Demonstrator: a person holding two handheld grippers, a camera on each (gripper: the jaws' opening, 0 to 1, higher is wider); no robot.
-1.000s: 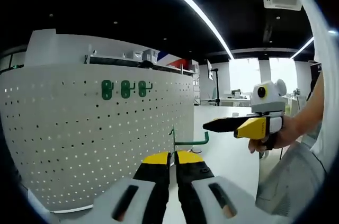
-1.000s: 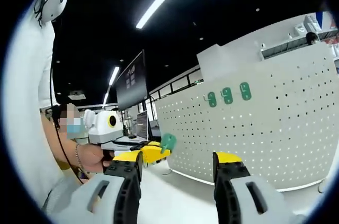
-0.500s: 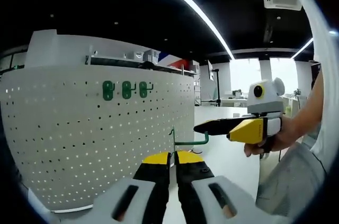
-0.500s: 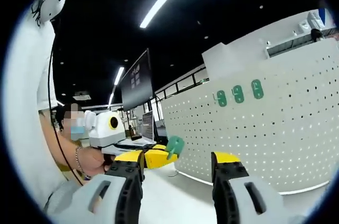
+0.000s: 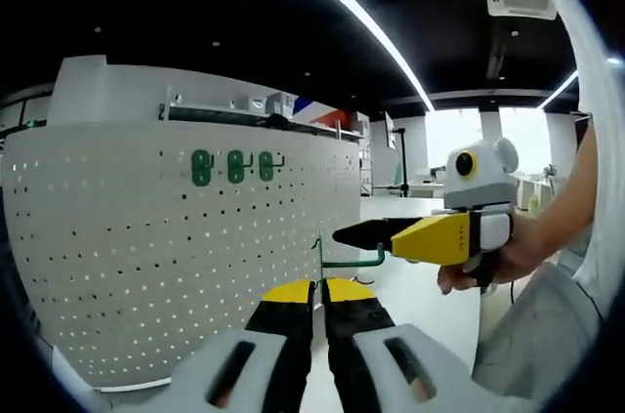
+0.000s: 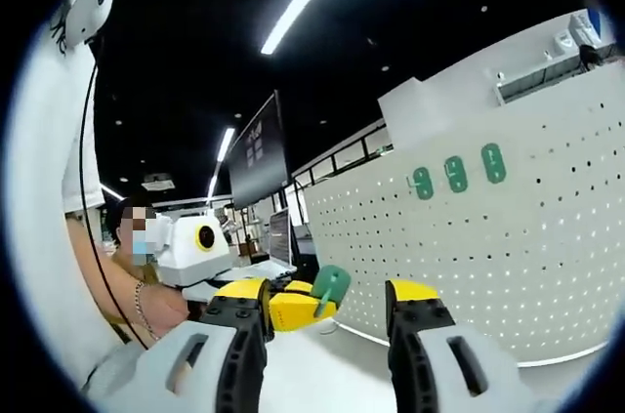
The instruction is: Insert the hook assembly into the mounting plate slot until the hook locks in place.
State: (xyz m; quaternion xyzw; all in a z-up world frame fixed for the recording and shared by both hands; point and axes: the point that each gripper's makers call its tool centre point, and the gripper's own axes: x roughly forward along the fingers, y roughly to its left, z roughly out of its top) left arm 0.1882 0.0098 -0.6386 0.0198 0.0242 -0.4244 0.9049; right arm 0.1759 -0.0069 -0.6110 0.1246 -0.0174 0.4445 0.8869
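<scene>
Now the left gripper is held in front of the white perforated mounting plate, its two jaws pressed together on the thin stem of a green hook assembly. The hook rises just above the yellow jaw tips, and its bar runs off to the right, ending in a small upturned tip. It is near the plate but I cannot tell if it touches the holes. Higher up and to the left of this claw, three green hooks already sit in a row on the plate.

From the right side of the same view comes the right gripper, held by a hand, with its dark jaw tips just above the green bar. In the right gripper view, its own jaws stand spread apart, with nothing between them. Between and just behind those jaws the left gripper shows as a yellow body with the flat green head of the hook assembly at its tip. To the right of the claw the mounting plate curves away, and the three green hooks sit high on it. To the left a person in white sleeves stands, and a dark monitor hangs behind.
</scene>
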